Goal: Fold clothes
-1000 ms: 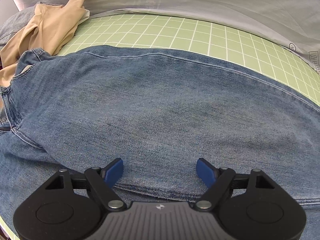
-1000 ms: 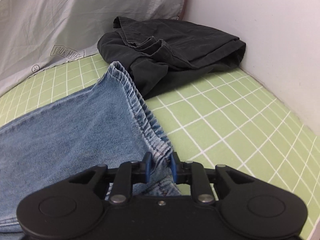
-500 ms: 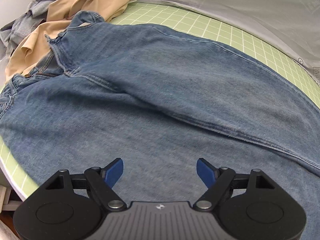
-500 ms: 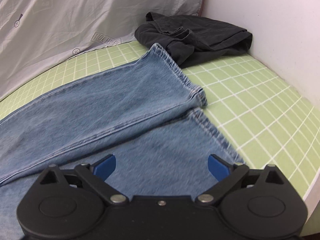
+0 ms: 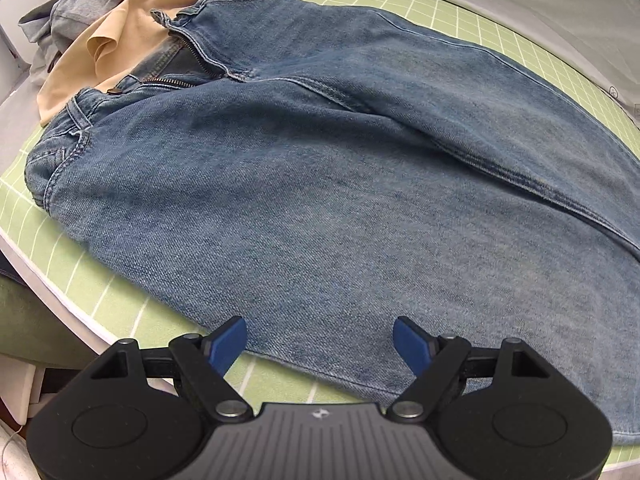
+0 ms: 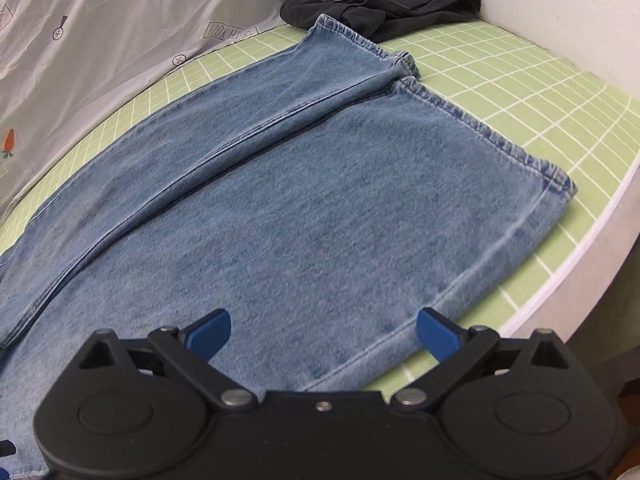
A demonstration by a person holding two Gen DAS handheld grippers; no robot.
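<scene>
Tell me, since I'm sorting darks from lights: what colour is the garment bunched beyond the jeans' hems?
Dark charcoal, near black; the right wrist view shows it best.

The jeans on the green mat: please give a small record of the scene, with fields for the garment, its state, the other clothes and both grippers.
garment: blue jeans
state: spread flat, legs side by side, fly open, not yet folded
surface: green grid mat
hems: beside a dark garment
waist: beside a tan garment
left gripper: open, holding nothing
right gripper: open, holding nothing
</scene>
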